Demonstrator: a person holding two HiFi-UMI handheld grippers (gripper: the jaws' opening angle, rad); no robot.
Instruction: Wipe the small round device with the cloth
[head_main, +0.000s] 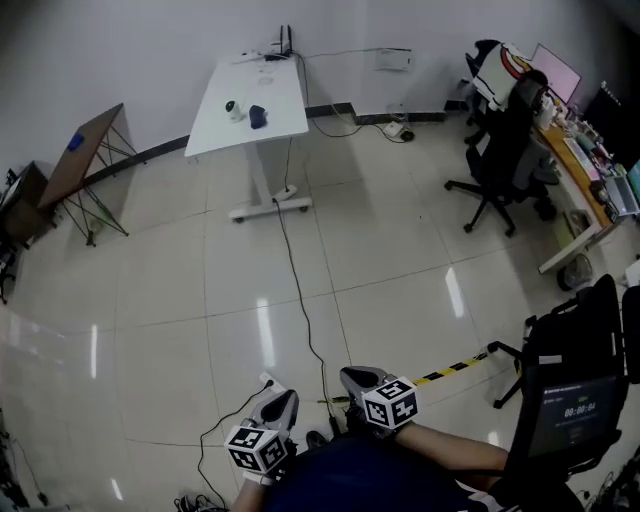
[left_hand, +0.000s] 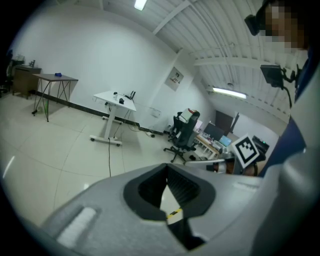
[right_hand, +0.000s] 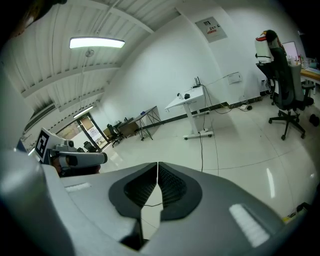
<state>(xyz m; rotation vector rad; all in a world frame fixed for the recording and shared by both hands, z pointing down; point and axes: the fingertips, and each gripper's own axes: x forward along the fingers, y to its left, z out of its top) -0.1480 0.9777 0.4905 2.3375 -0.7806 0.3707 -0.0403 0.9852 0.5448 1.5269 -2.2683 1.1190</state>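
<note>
Black fingers (left_hand: 182, 188) of left gripper (left_hand: 166, 166) and right gripper (right_hand: 157, 164) touch together, empty.

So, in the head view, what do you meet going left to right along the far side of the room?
Brown table -> white desk -> black office chair -> cluttered desk.

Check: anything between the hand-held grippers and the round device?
Nothing upright: only tiled floor, with a black cable lying along it up to the table where the device sits beside the cloth.
</note>
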